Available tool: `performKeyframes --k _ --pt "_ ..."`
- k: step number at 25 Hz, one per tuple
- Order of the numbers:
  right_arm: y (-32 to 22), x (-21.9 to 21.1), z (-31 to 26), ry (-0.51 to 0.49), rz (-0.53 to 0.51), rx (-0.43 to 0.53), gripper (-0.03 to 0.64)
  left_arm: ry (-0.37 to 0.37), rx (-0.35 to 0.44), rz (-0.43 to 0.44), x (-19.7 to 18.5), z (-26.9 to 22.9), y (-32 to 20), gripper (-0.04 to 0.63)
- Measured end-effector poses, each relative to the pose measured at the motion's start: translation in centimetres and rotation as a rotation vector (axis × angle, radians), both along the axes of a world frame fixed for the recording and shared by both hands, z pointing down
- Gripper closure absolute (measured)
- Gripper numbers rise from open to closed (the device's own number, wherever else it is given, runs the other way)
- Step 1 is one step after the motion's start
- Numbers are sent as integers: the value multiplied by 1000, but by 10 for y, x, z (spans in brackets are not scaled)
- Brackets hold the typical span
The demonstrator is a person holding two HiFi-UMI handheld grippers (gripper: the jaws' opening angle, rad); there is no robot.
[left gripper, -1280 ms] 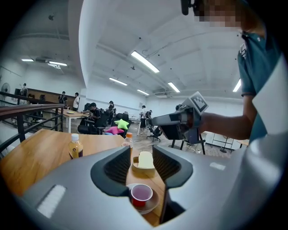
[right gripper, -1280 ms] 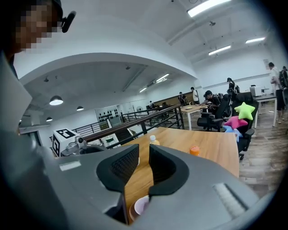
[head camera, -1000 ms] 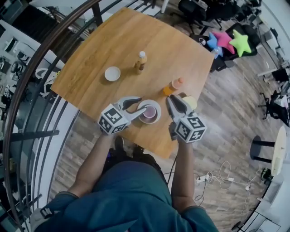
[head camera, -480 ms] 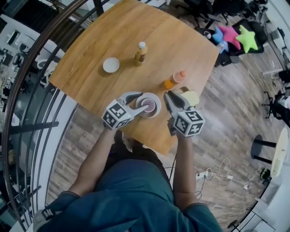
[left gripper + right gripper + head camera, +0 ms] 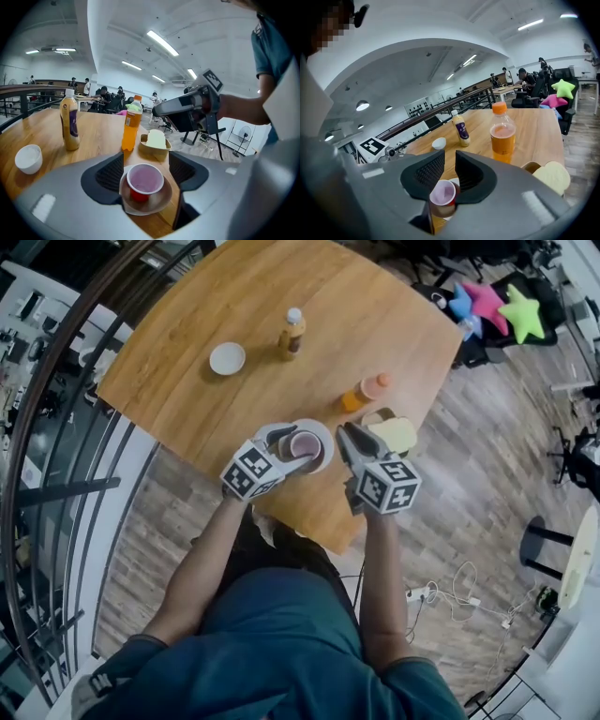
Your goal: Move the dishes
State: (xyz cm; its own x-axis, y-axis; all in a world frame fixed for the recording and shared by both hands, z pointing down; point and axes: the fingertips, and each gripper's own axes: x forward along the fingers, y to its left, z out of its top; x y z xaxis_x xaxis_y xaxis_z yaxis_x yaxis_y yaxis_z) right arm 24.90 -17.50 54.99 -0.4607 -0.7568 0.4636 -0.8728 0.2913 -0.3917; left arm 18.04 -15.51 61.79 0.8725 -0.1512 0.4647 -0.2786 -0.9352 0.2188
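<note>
A red cup (image 5: pixel 305 443) with a pale pink inside stands on a small plate (image 5: pixel 324 442) near the wooden table's (image 5: pixel 244 399) front edge. My left gripper (image 5: pixel 292 446) is open, one jaw on each side of the cup (image 5: pixel 143 180), close to it with slim gaps, above the plate (image 5: pixel 159 204). My right gripper (image 5: pixel 354 439) hovers just right of the plate; in its own view the right gripper (image 5: pixel 450 161) has only a narrow gap between its jaws, nothing in it, and the cup (image 5: pixel 442 193) shows below them.
An orange drink bottle (image 5: pixel 367 391) and a tan container with a pale lid (image 5: pixel 394 435) stand right of the plate. Farther back are a brown-drink bottle (image 5: pixel 292 332) and a small white bowl (image 5: pixel 227 358). A curved railing (image 5: pixel 56 399) runs along the left.
My left gripper has slid forward until its jaws flank the cup. The right gripper has stayed beside the plate.
</note>
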Motion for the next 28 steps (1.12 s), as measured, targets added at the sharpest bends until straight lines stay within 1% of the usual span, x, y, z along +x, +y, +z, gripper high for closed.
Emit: performKeyframes --k 5,10,14,22,28 --pt "6 1 26 -7 -10 -48 561 -36 3 -10 6 20 3 273" --pt "11 2 52 -8 -29 -97 561 -96 3 -13 11 41 6 209" --pt "13 1 73 0 -42 -132 561 -132 12 -5 14 58 10 190" --pt "12 -6 105 -2 -79 -201 561 -202 43 0 15 81 9 196" --pt "11 -10 117 -18 -91 -228 561 -180 46 -3 14 83 9 233"
